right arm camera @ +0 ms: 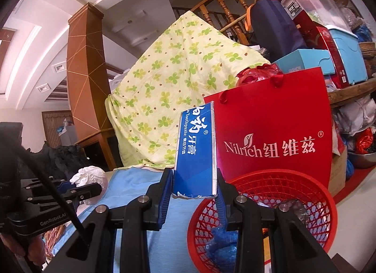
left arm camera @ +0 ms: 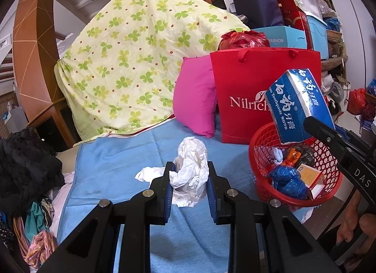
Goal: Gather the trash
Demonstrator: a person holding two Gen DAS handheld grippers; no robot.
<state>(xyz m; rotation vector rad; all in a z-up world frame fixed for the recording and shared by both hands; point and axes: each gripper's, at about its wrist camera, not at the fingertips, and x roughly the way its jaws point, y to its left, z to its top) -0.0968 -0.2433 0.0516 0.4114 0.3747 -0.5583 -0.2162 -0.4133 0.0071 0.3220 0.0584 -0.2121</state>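
Left gripper [left arm camera: 189,174] had one crumpled white tissue wad [left arm camera: 191,167] clamped between its jaws, dead ahead at twelve o'clock! Right gripper [right arm camera: 193,186] squeezed one blue toothpaste box [right arm camera: 196,153], upright. At two o'clock, one red basket [left arm camera: 329,162] already held several scraps; beyond, one red bag [right arm camera: 270,132].

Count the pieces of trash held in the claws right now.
2. A crumpled white tissue wad sits in the left claw above the blue cloth; a blue toothpaste box is in the right claw beside the red basket.
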